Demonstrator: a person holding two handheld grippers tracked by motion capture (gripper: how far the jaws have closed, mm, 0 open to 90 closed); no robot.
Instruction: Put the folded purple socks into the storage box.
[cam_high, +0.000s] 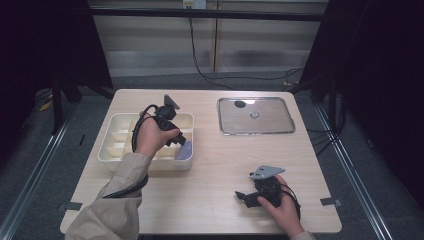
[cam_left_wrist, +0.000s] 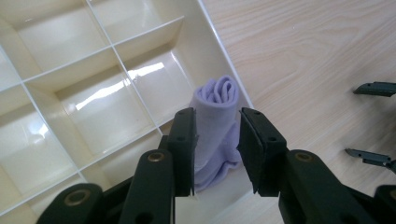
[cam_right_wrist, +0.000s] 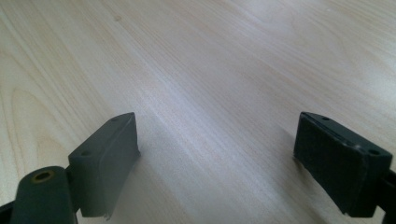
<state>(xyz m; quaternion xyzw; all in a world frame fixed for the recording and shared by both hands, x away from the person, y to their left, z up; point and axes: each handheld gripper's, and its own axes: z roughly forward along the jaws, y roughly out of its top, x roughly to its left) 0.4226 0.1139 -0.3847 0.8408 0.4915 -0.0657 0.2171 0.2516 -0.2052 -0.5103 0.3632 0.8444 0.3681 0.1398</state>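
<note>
You work at a pale wooden table (cam_high: 215, 165) in a dark-curtained room, with grey floor around it and a cable trailing down the far wall at the top of the high view. At the upper right of the tabletop lies a shallow metal tray (cam_high: 226, 128) with a small round piece resting on it.

Left of centre in the high view sits the cream divided box (cam_high: 107, 152), and your left gripper (cam_left_wrist: 216, 135) hangs over its lower right corner. In the left gripper view the rolled lilac cloth (cam_left_wrist: 215, 100) stands in the corner compartment next to the box's outer wall, near the middle of the frame. The two black jaws sit on either side of the roll; the left one lies against the fabric, while a thin gap seems to show at the right one, so I cannot tell whether you grip it or have let go.

Your right gripper (cam_high: 245, 196) rests low on the bare table at the lower right of the high view, its jaws wide apart with nothing between them, as the right gripper view confirms.

As I judge it, the cloth already sits inside its compartment, so the placing looks nearly done. What remains is to free the roll fully and draw your left gripper clear. The other compartments that you can see are bare, and no further cloth lies on the table.
</note>
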